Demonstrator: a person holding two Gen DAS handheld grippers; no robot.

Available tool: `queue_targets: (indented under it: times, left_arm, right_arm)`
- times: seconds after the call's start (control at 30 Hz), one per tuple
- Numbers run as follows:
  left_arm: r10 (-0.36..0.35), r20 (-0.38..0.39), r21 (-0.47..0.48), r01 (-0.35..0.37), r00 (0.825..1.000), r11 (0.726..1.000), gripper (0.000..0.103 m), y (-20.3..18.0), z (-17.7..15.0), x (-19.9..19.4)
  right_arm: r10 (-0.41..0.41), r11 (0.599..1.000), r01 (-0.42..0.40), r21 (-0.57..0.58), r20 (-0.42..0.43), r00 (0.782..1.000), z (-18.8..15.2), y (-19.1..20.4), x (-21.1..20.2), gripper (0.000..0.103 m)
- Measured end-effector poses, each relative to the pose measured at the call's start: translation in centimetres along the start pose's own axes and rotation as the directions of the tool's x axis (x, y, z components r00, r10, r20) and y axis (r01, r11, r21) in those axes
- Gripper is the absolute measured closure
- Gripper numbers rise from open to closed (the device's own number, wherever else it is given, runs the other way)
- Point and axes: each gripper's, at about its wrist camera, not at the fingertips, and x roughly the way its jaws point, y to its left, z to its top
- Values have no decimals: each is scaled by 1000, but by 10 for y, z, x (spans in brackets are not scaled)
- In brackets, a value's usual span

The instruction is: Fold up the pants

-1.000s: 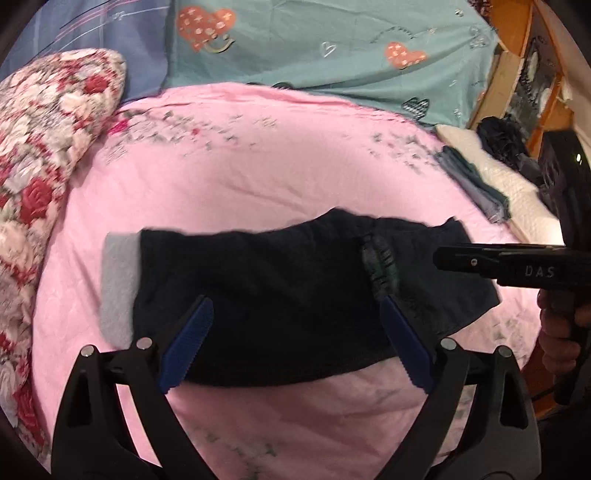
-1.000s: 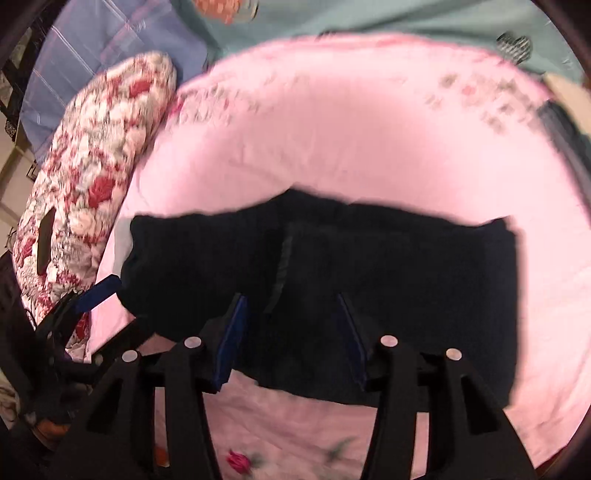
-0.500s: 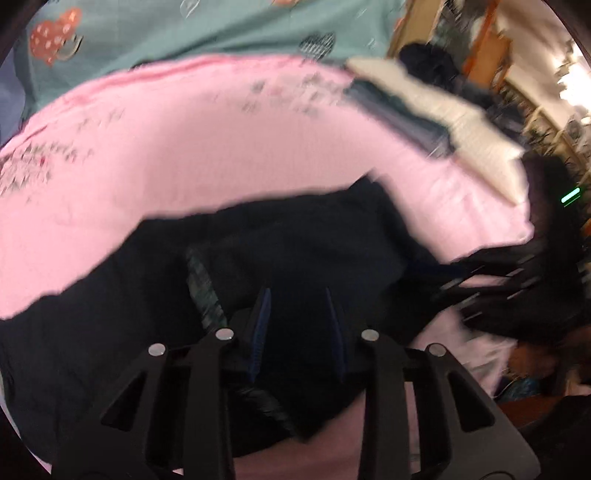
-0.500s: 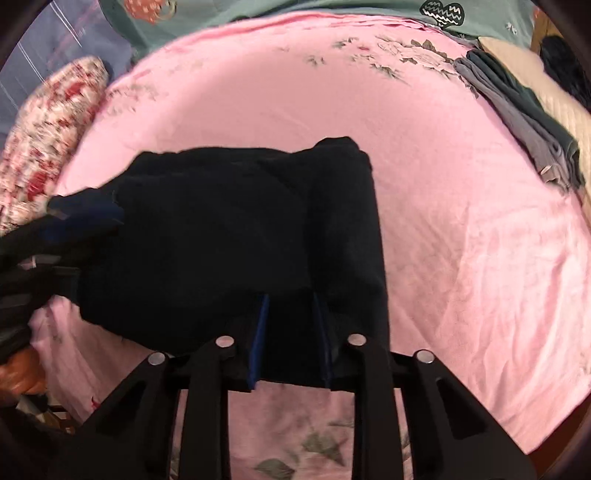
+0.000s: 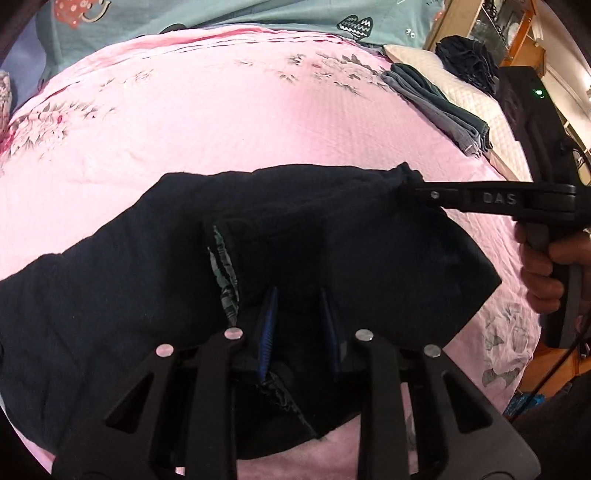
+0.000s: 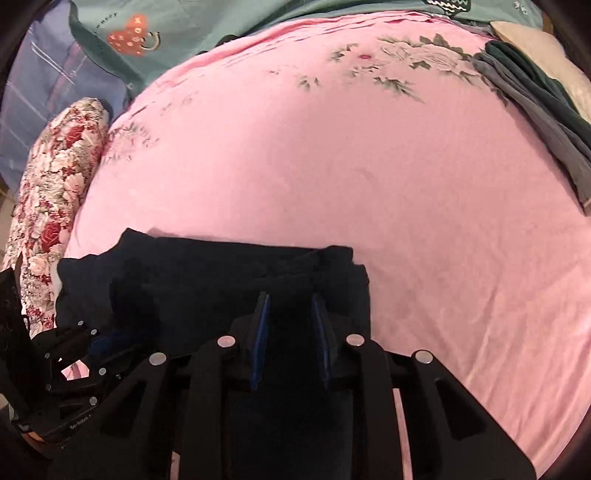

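Black pants (image 5: 147, 258) lie partly folded on the pink bedsheet (image 5: 221, 122), with a strip of patterned lining showing at a seam. My left gripper (image 5: 298, 295) is shut on the pants' near edge, dark cloth bunched between its blue pads. A hand holds my right gripper (image 5: 404, 186), which pinches the pants' far right corner. In the right wrist view the right gripper (image 6: 290, 297) is shut on a fold of the pants (image 6: 207, 266), and the left gripper (image 6: 96, 339) shows at the lower left on the same cloth.
A stack of folded grey and teal clothes (image 5: 436, 107) (image 6: 535, 110) lies at the sheet's right edge beside a cream pillow (image 5: 469, 99) with a dark garment (image 5: 465, 62) on it. A floral pillow (image 6: 55, 206) borders the left. A teal cover (image 5: 221, 14) lies beyond.
Both grippers came down onto the pants and went from open to shut on the cloth. The left one shifted right along the near edge; the right one took the far corner.
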Motion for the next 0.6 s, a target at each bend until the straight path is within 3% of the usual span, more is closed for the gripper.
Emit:
queue_targets:
  times: [0.2, 0.33, 0.43, 0.5, 0.6]
  left_arm:
    - [48, -4, -20, -48, 999, 999, 78, -6, 1, -1]
    - [73, -15, -41, -73, 997, 996, 78, -7, 1, 0]
    - [101, -18, -61, -102, 995, 993, 78, -12, 6, -6]
    - [128, -8, -62, -128, 992, 990, 71, -16, 7, -14]
    - [184, 24, -77, -182, 983, 980, 53, -23, 7, -29]
  right_arm:
    - [55, 997, -55, -47, -8, 998, 4, 9, -37, 72]
    - [-21, 992, 6, -128, -118, 993, -7, 6, -7, 71]
    - [-20, 985, -1, -171, -119, 993, -7, 8, -10, 71]
    - [-10, 982, -14, -187, -126, 992, -9, 11, -22, 71]
    - [8, 966, -51, -255, -166, 986, -21, 16, -37, 71]
